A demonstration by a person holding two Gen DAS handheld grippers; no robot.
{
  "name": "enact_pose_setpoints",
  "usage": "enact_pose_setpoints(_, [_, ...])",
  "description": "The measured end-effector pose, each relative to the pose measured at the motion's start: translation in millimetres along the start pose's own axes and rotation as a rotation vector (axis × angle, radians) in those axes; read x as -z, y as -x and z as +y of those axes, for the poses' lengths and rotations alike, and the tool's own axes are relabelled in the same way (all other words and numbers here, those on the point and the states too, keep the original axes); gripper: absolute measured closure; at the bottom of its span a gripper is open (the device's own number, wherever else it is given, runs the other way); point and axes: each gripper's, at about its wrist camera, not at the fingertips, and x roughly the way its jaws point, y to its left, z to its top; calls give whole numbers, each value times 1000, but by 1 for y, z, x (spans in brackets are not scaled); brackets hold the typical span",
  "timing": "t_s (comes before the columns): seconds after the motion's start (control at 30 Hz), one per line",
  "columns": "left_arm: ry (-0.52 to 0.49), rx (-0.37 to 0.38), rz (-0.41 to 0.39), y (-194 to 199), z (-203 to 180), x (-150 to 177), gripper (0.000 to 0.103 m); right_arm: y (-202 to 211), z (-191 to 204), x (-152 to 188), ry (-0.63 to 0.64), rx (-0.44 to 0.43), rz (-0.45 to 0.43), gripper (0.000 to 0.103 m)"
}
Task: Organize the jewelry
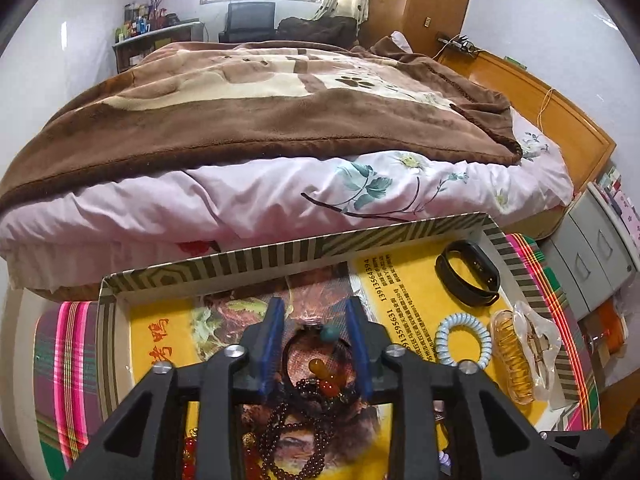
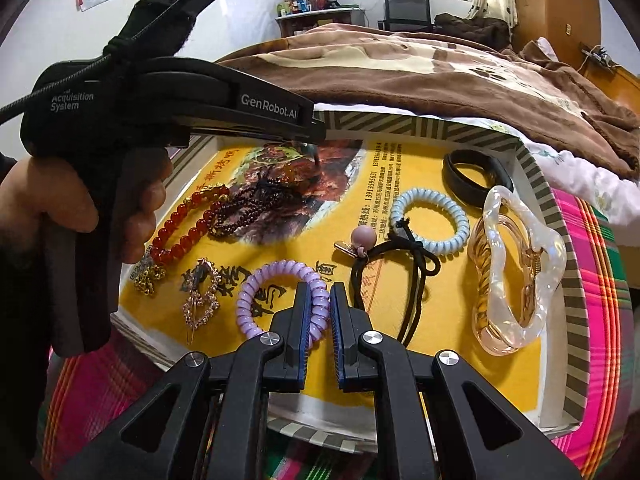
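The left gripper has its blue-padded jaws set wide apart, and between them lies the dark brown beaded necklace with amber and turquoise stones; the pads stand at either side of the strand, but I cannot tell if they touch it. The right gripper is almost closed, with only a narrow gap, and it holds nothing; its left finger lies over the edge of the purple spiral hair tie.

All jewelry lies in a shallow cardboard tray with striped grey-white rim, lined with a yellow printed sheet. Around the right gripper are a black elastic hair tie with a pink bead, a pale blue spiral hair tie, a translucent white hair claw clip, and a black band in the far corner. To the left lie a red bead bracelet, a rhinestone hair pin and a small gold piece.

Only the right wrist view shows the person's left hand around the black handle, which hides the near left corner of the tray. The handle reads "GenRobot.AI" and "Acquisition System". The left wrist view shows the bed with brown blanket behind the tray. The sheet carries Chinese characters and the numbers "13913564394" and "13913595631".
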Motion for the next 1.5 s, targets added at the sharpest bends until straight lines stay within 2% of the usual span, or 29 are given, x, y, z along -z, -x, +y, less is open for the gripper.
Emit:
enact_pose_setpoints(0.07, [2, 0, -6, 1, 1, 0, 56, 0, 1, 0, 3, 2, 0, 93])
enact_pose_setpoints(0.2, [1, -6, -2, 3, 1, 3, 55, -1, 1, -1, -6, -2, -3, 91])
enact_pose_setpoints(0.27, [0, -9, 2, 3, 0, 3, 52, 0, 1, -1, -13, -7, -3, 84])
enact_pose_setpoints(0.3, [1, -9, 1, 5, 1, 4, 47, 0, 1, -1, -16, -10, -5, 82])
enact_pose_setpoints(0.37, [6, -4, -7, 8, 1, 4, 43, 3, 1, -1, -25, -26, -12, 67])
enact_pose_setpoints(0.43, [5, -3, -13, 14, 0, 6, 42, 7, 2, 0, -34, -33, -20, 62])
enact_pose_setpoints(0.87, [0, -56, -115, 101, -10, 33, 33, 53, 3, 12, -86, -5, -90, 61])
enact_pose_setpoints(1.2, [26, -111, -159, 163, -27, 94, 27, 99, 5, 35, -123, 40, -128, 58])
enact_pose_setpoints(1.27, [26, -123, -162, 171, -32, 107, 26, 107, 6, 40, -121, 67, -136, 53])
enact_pose_setpoints(1.43, [45, -167, -175, 187, -43, 142, 25, 121, 6, 52, -138, 91, -144, 53])
enact_pose_setpoints(1.5, [68, -171, -172, 190, -46, 156, 20, 124, 8, 57, -135, 111, -141, 53])
